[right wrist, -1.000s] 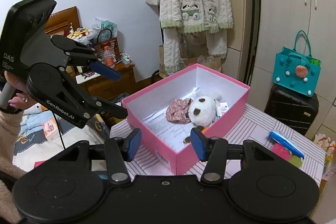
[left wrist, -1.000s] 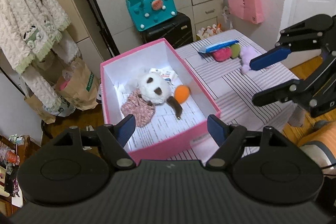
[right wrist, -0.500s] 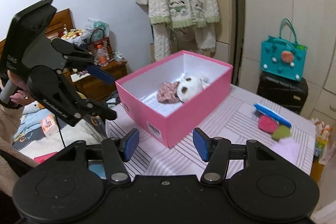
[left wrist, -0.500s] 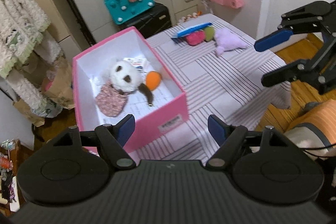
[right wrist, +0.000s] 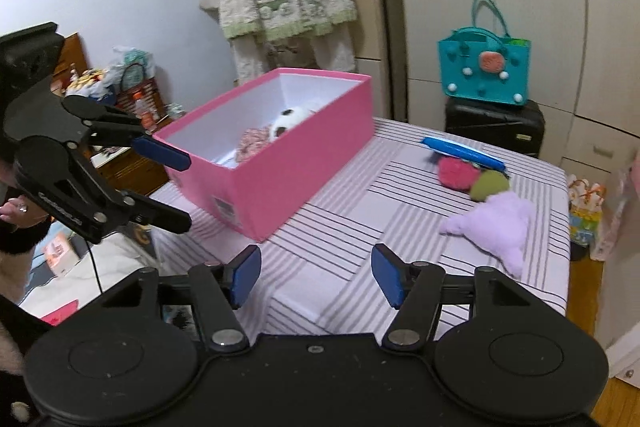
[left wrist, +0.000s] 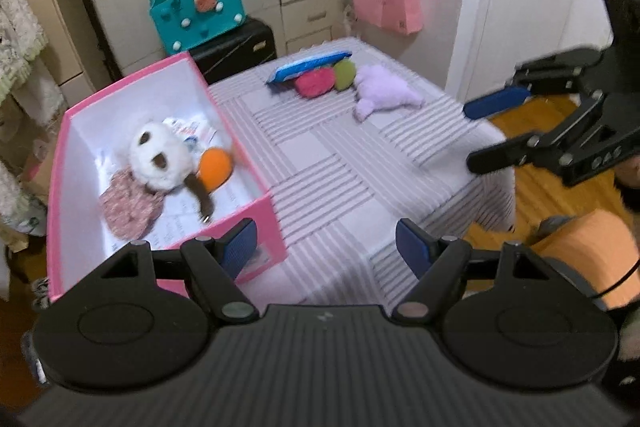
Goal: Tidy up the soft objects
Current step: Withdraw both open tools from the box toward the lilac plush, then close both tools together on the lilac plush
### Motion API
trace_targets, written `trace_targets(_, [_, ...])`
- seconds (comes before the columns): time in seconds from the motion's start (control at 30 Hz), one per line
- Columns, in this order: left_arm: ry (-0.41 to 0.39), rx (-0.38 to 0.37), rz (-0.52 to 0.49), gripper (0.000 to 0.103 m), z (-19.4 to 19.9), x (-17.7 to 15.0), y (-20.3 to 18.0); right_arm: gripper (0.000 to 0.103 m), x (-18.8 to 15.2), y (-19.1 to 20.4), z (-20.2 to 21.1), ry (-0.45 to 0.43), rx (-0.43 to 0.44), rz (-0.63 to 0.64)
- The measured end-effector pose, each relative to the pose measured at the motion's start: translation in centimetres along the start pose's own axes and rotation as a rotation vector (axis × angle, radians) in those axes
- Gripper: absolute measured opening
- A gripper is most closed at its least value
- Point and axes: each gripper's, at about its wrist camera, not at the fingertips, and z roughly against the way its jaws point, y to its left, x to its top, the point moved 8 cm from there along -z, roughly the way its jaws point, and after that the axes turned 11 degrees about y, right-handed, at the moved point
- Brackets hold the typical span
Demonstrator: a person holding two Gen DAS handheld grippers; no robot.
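On your far left the pink box [left wrist: 256, 223] sits at the left edge of the striped table [left wrist: 332, 163], its open top showing a white plush [left wrist: 160, 159], an orange ball [left wrist: 215, 169] against the right wall, a floral pouch [left wrist: 128, 203] and printed paper too blurred to read; from your right wrist view the near wall hides all but the plush's head and a bit of the pouch. The small label on the box end [right wrist: 222, 206] is too small to read. Your left gripper [left wrist: 326, 245] hangs over the table's near edge with its jaws spread wide and nothing between them; white lettering on its arm [right wrist: 60, 209] is blurred. The middle of the table lies bare between box and toys. Toward the far right corner a blue packet [left wrist: 308, 66] lies over a pink toy [left wrist: 315, 83], a green toy [left wrist: 345, 75] touches that, and a lilac plush [left wrist: 384, 95] lies just beside them, near the table's right edge. Your right gripper [right wrist: 316, 273] is opening, empty, above the near table edge; its body is cut off at the frame in the left view.
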Motion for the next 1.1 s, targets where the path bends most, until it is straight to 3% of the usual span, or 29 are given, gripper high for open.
trace_targets(0.3, [-0.103, -0.054, 0.014, 0.076, -3.1, 3.4, -2.2, 0.07, -1.1, -3.9, -2.7, -0.058, -0.049, -0.035])
trace_targets(0.57, [-0.116, -0.134, 0.061, 0.076, -7.9, 6.8, -3.6, 0.071, -1.6, -8.3, -5.7, -0.083, -0.139, -0.062])
trace_targets(0.73, [-0.151, -0.125, 0.101, 0.077, -10.3, 8.2, -3.8, 0.075, -1.5, -10.9, -6.2, -0.109, -0.189, -0.077])
trace_targets(0.83, [-0.169, -0.139, 0.111, 0.083, -11.5, 9.4, -4.2, 0.078, -1.4, -12.2, -6.7, -0.115, -0.211, -0.075])
trace_targets(1.1, [-0.201, -0.126, 0.183, 0.084, -15.2, 12.6, -4.1, 0.084, -1.0, -15.3, -8.9, -0.136, -0.25, -0.109])
